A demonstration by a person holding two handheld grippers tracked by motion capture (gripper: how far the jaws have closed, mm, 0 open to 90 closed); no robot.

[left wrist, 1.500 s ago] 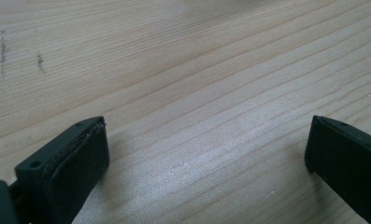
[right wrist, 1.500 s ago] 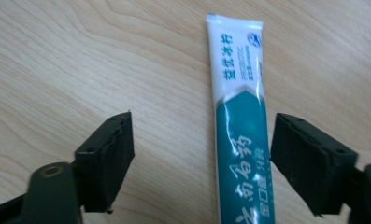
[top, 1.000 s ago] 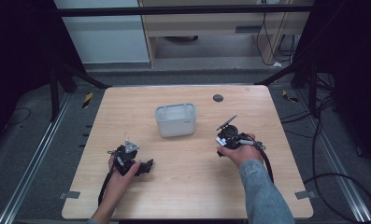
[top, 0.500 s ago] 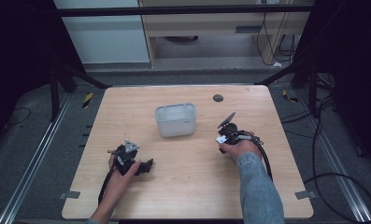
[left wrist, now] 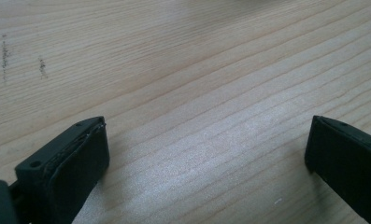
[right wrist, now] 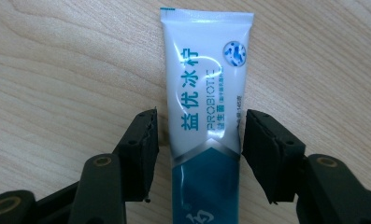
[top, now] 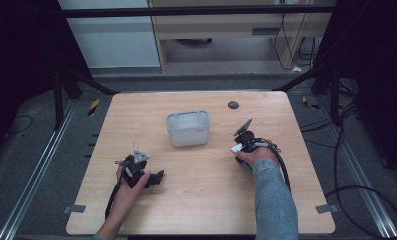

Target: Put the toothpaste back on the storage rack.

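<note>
Both tongs gape — right tongs (right wrist: 198,144) straddle the toothpaste tube (right wrist: 205,107), left tongs (left wrist: 206,154) over bare table (left wrist: 183,56).

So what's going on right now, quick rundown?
Right gripper open, jaws either side of the tube, small gaps showing. Left gripper open on bare table. Tube flat on the wood. Grey bin mid-table, nothing in the way.

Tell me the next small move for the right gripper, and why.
Probably close the right gripper on the white and teal tube. The tube lies on the wooden table between the two jaws, with a small gap at each side, so it is lined up but not yet gripped. The left gripper is open over bare wood.
</note>
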